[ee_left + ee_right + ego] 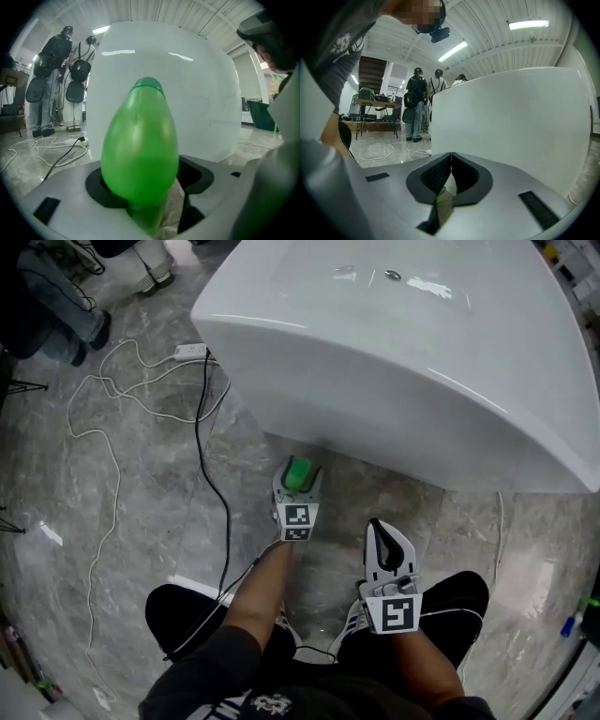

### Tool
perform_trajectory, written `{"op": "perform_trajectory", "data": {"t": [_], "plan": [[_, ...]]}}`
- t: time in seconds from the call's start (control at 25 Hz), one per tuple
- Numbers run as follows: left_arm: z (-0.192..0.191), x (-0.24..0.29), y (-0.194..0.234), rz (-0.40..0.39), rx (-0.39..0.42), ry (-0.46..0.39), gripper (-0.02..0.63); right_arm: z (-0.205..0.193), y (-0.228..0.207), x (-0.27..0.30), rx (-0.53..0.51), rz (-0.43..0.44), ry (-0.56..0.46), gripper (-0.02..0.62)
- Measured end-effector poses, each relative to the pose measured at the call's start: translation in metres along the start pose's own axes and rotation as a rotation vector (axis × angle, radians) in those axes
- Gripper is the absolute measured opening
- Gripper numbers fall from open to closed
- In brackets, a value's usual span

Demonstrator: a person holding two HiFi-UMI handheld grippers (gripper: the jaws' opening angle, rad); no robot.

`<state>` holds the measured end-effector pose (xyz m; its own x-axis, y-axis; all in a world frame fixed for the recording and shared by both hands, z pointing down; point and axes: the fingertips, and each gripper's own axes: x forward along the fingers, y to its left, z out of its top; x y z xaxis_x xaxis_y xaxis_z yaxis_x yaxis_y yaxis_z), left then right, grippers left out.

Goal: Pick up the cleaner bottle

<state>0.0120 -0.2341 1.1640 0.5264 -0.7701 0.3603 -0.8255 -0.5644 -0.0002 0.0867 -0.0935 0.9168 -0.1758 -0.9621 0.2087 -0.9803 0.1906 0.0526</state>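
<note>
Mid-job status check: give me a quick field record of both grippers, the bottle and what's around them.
left gripper: jaws shut on the green cleaner bottle
right gripper: jaws together, nothing between them
bottle position: cap pointing away from the person, close to the white tub
bottle lifted: cannot tell
floor: grey marble, with a black cable and a white cable to the left

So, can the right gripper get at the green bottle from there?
Probably yes: only floor separates the right gripper and the bottle. But its jaws are together, and the left gripper clamps the bottle.
</note>
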Motion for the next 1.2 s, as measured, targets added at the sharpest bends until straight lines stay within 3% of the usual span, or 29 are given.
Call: {"op": "perform_trajectory", "data": {"t": [0.12, 0.2, 0.72, 0.96, 1.2], "plan": [[-0.005, 0.001, 0.003, 0.017, 0.005, 0.014, 0.286, 0.0, 0.002, 0.001, 0.014, 0.009, -0.021, 0.015], [-0.007, -0.001, 0.006, 0.036, 0.005, 0.017, 0.196, -0.003, 0.005, 0.0, 0.027, 0.016, -0.015, 0.015], [0.016, -0.012, 0.013, 0.046, -0.002, 0.003, 0.186, 0.001, 0.005, 0.003, 0.028, 0.021, -0.033, 0.015], [0.066, -0.03, 0.018, 0.069, -0.017, -0.043, 0.186, 0.019, -0.011, 0.004, 0.033, -0.033, -0.025, 0.015], [0.169, -0.07, 0.02, 0.076, -0.018, -0.088, 0.184, 0.089, -0.036, -0.012, 0.031, -0.081, -0.022, 0.015]]}}
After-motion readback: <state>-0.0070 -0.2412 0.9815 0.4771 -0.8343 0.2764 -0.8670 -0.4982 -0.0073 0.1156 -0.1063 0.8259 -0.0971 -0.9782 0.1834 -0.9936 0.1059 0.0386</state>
